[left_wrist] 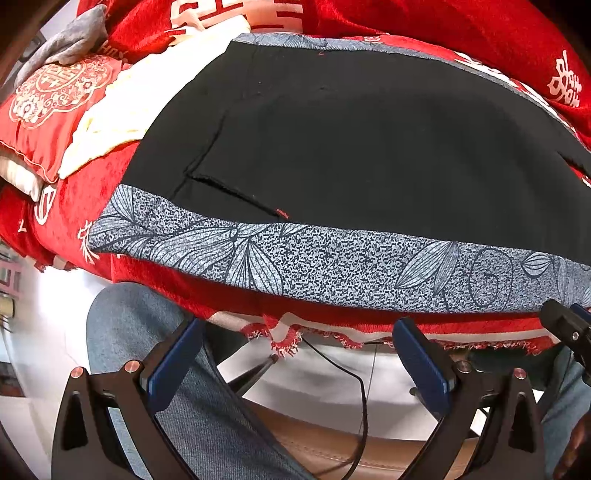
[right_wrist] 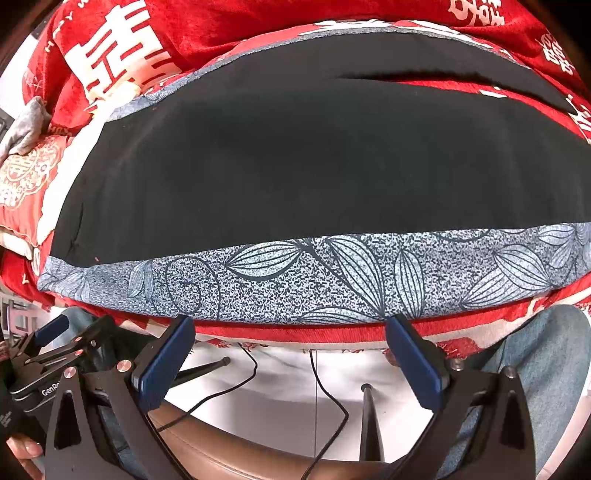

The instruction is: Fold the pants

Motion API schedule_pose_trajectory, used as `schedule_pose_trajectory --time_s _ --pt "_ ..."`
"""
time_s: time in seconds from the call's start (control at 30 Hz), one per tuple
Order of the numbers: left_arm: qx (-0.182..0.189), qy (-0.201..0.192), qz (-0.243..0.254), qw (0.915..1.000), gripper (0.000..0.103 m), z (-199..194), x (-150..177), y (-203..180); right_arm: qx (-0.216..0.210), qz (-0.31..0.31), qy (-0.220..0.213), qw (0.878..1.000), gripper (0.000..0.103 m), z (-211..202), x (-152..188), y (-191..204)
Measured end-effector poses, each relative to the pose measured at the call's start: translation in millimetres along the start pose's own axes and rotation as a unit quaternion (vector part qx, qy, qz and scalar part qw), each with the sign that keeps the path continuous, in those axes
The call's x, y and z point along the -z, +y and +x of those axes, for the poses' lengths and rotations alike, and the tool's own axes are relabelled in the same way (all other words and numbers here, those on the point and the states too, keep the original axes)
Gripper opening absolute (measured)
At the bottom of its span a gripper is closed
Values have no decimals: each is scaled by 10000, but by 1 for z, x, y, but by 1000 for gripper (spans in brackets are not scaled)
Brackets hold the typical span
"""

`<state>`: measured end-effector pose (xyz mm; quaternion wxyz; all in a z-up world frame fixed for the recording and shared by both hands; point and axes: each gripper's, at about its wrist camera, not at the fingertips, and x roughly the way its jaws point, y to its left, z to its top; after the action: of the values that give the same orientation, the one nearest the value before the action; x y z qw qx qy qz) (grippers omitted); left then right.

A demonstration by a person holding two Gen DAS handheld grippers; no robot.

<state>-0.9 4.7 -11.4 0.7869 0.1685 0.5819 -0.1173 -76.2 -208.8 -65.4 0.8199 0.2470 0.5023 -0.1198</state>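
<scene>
Black pants (left_wrist: 351, 140) lie spread flat on a blue-grey leaf-patterned cloth (left_wrist: 332, 262), with a pocket slit toward their left end. In the right wrist view the same pants (right_wrist: 314, 166) fill the middle, and a split between two legs shows at the upper right. My left gripper (left_wrist: 299, 354) is open, below the surface's near edge, with nothing between its fingers. My right gripper (right_wrist: 290, 350) is open too, just short of the patterned cloth's (right_wrist: 332, 284) near edge. Neither touches the pants.
A red blanket (left_wrist: 443, 22) with white characters covers the surface. A red embroidered cushion (left_wrist: 55, 103), a cream cloth (left_wrist: 122, 110) and a grey garment (left_wrist: 74, 37) sit at the left. Below the edge are a person's jeans-clad legs (left_wrist: 147, 350), cables (right_wrist: 325, 387) and a brown seat (right_wrist: 221, 443).
</scene>
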Motion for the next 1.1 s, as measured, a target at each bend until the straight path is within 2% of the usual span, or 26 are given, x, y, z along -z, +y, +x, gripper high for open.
schedule_pose_trajectory --time_s 0.17,0.2,0.33,0.7,0.8,0.87,1.0,1.1 --pt "3 75 -39 10000 103 2 1 0 -286 150 77 9994 103 1 0 0" --pt "7 -118 -72 9999 103 3 2 1 -291 153 64 9994 103 1 0 0" --pt "-30 -87 -100 9999 103 4 2 3 -241 131 12 9996 103 1 0 1" --pt "228 -218 -284 9991 103 8 -1 8 -196 120 42 9997 103 1 -1 0" --pt "117 -262 -266 9992 103 9 -1 9 -187 121 25 9997 103 1 -1 0" --pt "234 -304 -292 9988 103 8 0 9 -217 103 -8 9997 103 1 -2 -2" --pt "430 -467 -362 9973 103 6 -3 15 -446 245 -119 9986 103 -4 -7 -17" --pt "556 -525 -517 9957 103 6 -7 26 -910 477 -183 9945 103 -11 -9 -32"
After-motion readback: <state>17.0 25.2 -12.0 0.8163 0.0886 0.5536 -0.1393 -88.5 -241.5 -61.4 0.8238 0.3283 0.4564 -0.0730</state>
